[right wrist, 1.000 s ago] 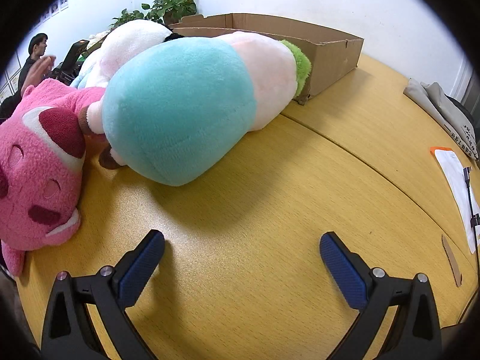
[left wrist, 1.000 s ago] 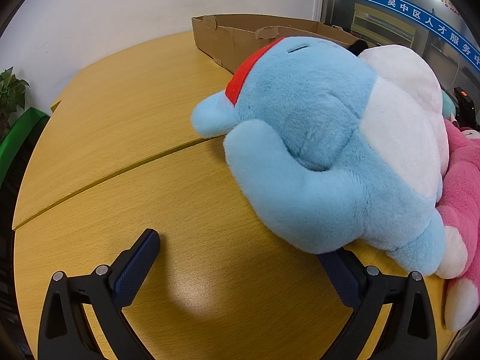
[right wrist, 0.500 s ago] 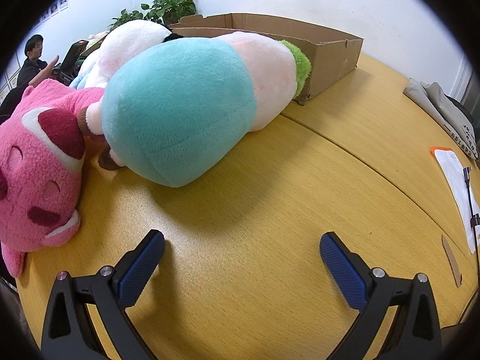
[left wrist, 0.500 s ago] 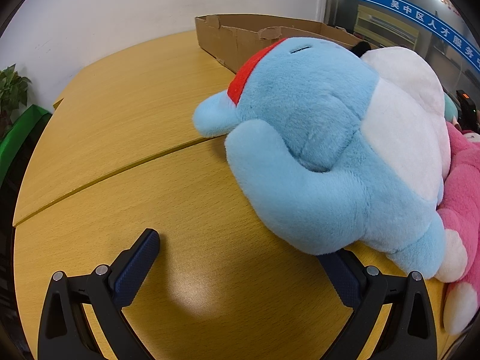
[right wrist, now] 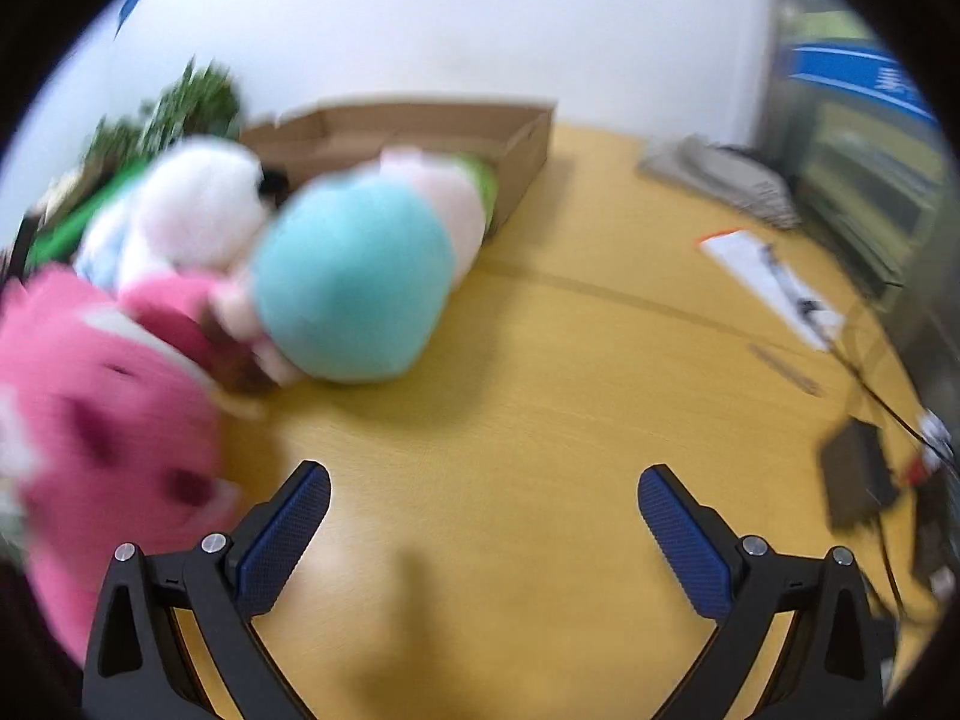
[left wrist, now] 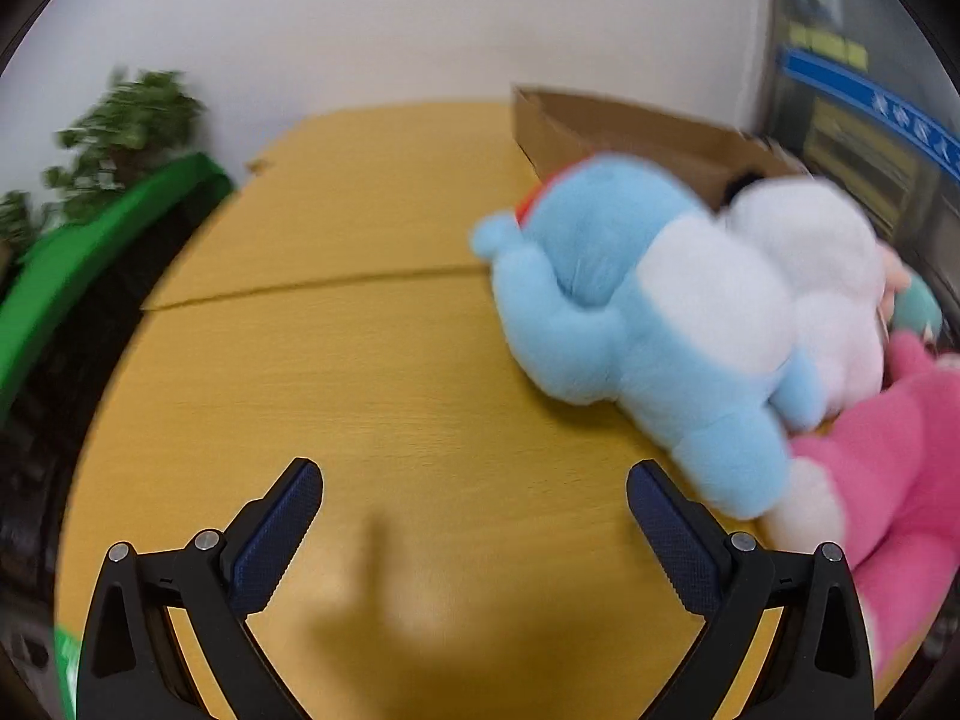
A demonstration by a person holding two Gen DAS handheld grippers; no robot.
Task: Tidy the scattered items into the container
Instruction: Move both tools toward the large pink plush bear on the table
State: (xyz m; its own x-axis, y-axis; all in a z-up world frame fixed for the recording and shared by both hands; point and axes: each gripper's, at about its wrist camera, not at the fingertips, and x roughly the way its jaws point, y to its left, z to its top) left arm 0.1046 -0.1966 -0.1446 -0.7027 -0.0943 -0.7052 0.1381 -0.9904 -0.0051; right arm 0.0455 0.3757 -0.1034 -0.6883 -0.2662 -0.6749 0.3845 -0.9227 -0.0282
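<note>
Both views are motion-blurred. A light blue plush (left wrist: 636, 312) with a white belly lies on the yellow table, right of centre in the left wrist view, against a white plush (left wrist: 822, 264) and a pink plush (left wrist: 900, 480). My left gripper (left wrist: 474, 498) is open over bare table, its right finger just short of the blue plush's foot. In the right wrist view a teal and pale pink plush (right wrist: 366, 282) lies ahead left, with the pink plush (right wrist: 102, 420) at the left edge. My right gripper (right wrist: 483, 501) is open and holds nothing. An open cardboard box (right wrist: 432, 138) stands behind the toys.
The cardboard box (left wrist: 636, 132) sits at the table's far side. Papers (right wrist: 774, 294), folded cloth (right wrist: 720, 180) and a dark device with cables (right wrist: 858, 480) lie on the table's right part. A potted plant (left wrist: 114, 138) and a green edge (left wrist: 78, 264) are off the left side.
Both grippers have pulled back and up from the toys, so the plush pile looks smaller and farther. The views swung, showing more wall and table. Both grippers remain open.
</note>
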